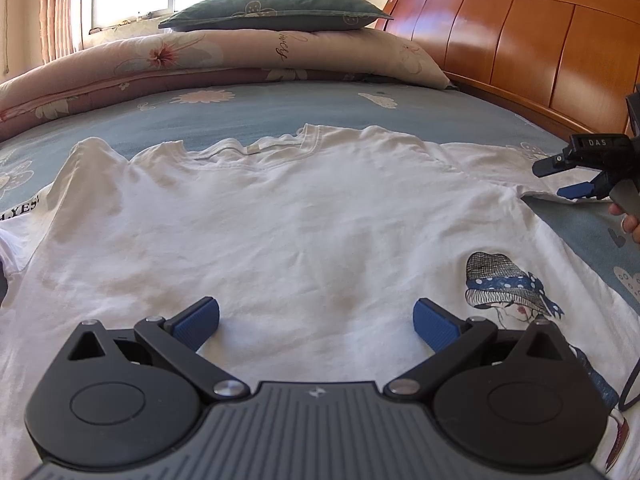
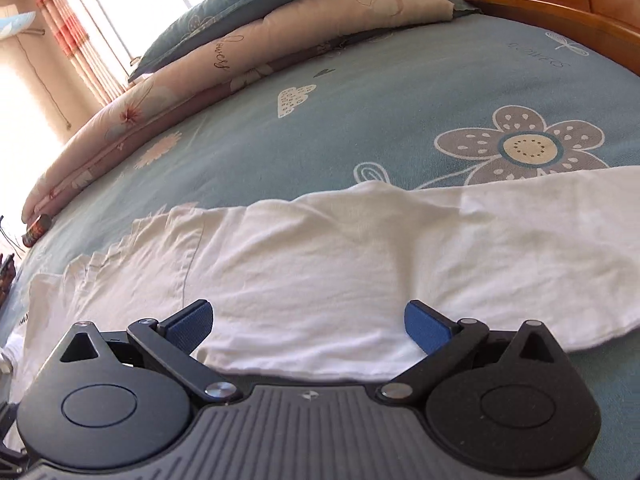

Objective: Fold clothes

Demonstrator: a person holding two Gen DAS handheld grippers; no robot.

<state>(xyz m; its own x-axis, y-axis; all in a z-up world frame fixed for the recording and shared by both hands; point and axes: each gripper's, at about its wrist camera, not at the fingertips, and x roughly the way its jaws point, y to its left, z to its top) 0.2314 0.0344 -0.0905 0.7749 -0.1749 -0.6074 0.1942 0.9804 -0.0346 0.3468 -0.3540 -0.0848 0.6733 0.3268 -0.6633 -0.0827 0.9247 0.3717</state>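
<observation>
A white T-shirt (image 1: 280, 216) lies spread flat on the bed, neckline toward the pillows, with a printed girl in a hat (image 1: 508, 284) on its lower right. My left gripper (image 1: 316, 324) hovers open over the shirt's middle, nothing between its blue pads. In the left wrist view the right gripper (image 1: 560, 178) shows at the right edge, by the shirt's right sleeve, held by a hand (image 1: 628, 220). In the right wrist view my right gripper (image 2: 308, 324) stands open just above the white sleeve (image 2: 360, 264), its jaws wide apart and empty.
The blue flowered bedsheet (image 1: 280, 112) covers the bed. A folded pink quilt (image 1: 200, 60) and a green pillow (image 1: 276, 8) lie at the far side beneath a window. A wooden headboard (image 1: 520, 40) runs along the right. A small dark can (image 2: 37, 230) sits near the quilt's end.
</observation>
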